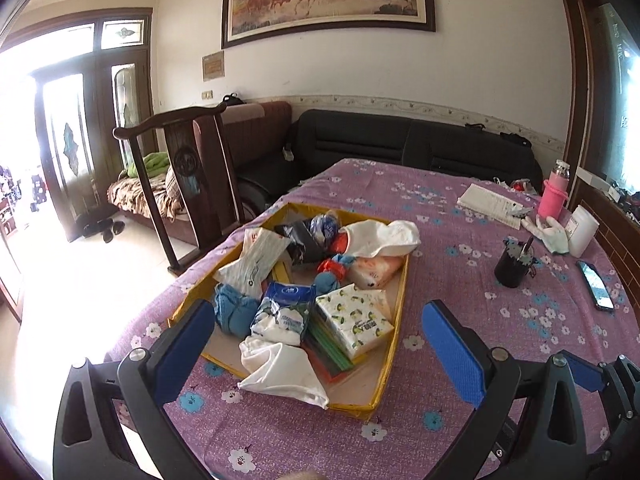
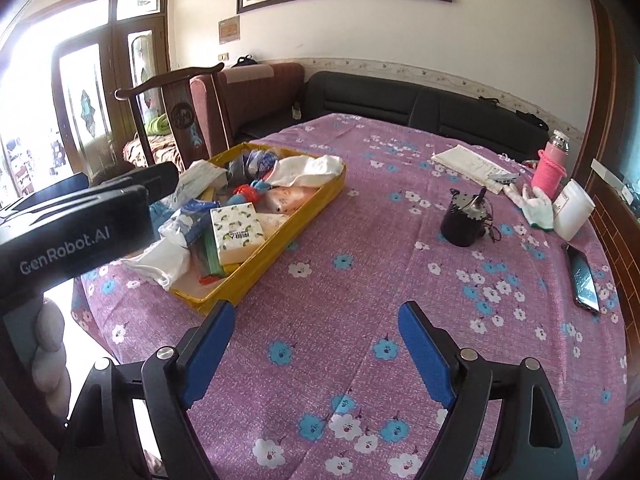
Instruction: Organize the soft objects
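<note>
A yellow tray [image 1: 394, 326] on the purple flowered tablecloth holds several soft things: a lemon-print tissue pack [image 1: 354, 322], a blue tissue pack [image 1: 286, 308], a white cloth [image 1: 286, 372], a blue cloth [image 1: 234, 310], a pink pack [image 1: 376, 270] and plastic bags. My left gripper [image 1: 318, 340] is open and empty, hovering just in front of the tray. My right gripper [image 2: 316, 338] is open and empty over bare tablecloth, right of the tray [image 2: 316, 206]. The left gripper's black body [image 2: 76, 220] shows at the left of the right wrist view.
On the table's right side lie a black cup [image 1: 514, 266], a white glove [image 1: 550, 232], a pink bottle [image 1: 554, 196], a white jar [image 1: 582, 230], a phone [image 1: 596, 284] and papers [image 1: 490, 204]. A wooden chair [image 1: 188, 176] and sofas stand behind the table.
</note>
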### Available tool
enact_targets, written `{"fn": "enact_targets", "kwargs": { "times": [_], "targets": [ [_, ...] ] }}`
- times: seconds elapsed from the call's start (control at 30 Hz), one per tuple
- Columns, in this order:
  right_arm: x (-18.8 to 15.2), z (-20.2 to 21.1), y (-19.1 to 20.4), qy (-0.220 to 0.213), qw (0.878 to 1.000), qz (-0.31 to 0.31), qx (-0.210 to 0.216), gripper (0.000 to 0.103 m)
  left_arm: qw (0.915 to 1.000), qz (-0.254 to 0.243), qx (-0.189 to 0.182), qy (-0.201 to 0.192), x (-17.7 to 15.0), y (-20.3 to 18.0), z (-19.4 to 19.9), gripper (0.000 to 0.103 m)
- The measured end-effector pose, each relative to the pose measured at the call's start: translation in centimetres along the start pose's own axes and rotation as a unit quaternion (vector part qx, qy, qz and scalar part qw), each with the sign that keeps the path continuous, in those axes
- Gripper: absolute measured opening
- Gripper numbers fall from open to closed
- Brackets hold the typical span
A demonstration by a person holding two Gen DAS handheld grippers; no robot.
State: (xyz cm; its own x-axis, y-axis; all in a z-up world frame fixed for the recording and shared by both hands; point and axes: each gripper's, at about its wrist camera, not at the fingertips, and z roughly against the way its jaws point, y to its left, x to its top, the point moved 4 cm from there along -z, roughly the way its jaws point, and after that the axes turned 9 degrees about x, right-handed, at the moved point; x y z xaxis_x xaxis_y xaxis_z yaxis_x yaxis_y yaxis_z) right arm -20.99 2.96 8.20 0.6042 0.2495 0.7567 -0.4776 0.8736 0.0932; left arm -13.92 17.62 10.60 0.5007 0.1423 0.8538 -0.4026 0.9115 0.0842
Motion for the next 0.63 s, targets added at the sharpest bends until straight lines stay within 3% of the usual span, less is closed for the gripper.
{"fn": "enact_targets", "kwargs": {
  "times": [0.37,0.63],
  "targets": [
    [0.8,-2.5,0.4,0.016,1.000,0.004,0.017,0.087,0.9994,0.004,0.016,0.031,-0.3,0.7,-3.0,0.103],
    [0.9,-2.2,-1.3,0.006,1.000,-0.014,0.026,0.087,0.9989,-0.024,0.005,0.041,-0.1,-1.9,-3.0,0.103]
  ]
}}
